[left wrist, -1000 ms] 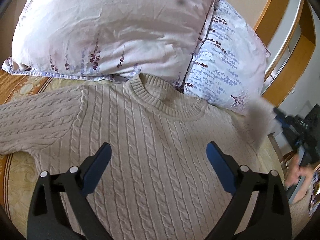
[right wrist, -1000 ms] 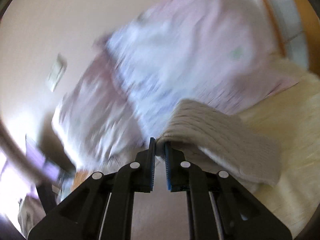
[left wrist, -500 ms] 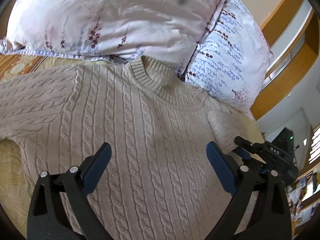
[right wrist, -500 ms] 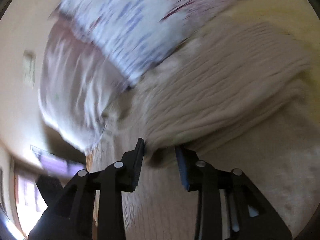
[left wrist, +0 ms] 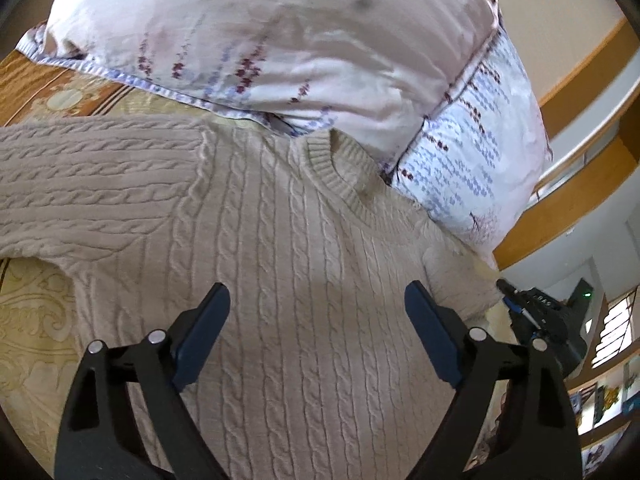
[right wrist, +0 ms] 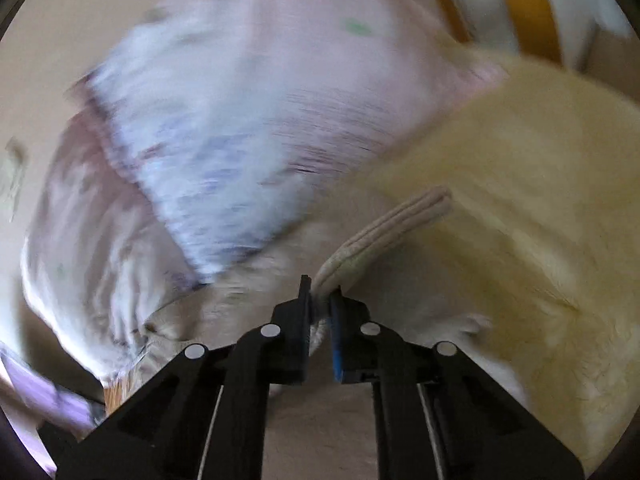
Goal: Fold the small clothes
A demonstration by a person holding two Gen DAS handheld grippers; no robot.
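Note:
A beige cable-knit sweater (left wrist: 288, 264) lies face up on the bed, collar toward the pillows, its left sleeve (left wrist: 80, 184) spread out to the left. My left gripper (left wrist: 316, 316) is open and empty, hovering over the sweater's chest. My right gripper (right wrist: 320, 304) is shut on the sweater's right sleeve cuff (right wrist: 384, 228), which rises from between the fingers; this view is motion-blurred. The right gripper also shows in the left wrist view (left wrist: 536, 312), at the sweater's right edge, next to the bunched right sleeve (left wrist: 456, 276).
Two floral pillows (left wrist: 280, 40) (left wrist: 472, 160) lie right behind the collar. A yellow patterned bedspread (left wrist: 36, 320) shows left of the sweater and in the right wrist view (right wrist: 540, 200). A wooden headboard frame (left wrist: 560, 208) runs at the right.
My right gripper opened partway half a second ago and is now shut again on the sleeve cuff, swinging fast. The left gripper stayed open over the chest, its view shifting slightly.

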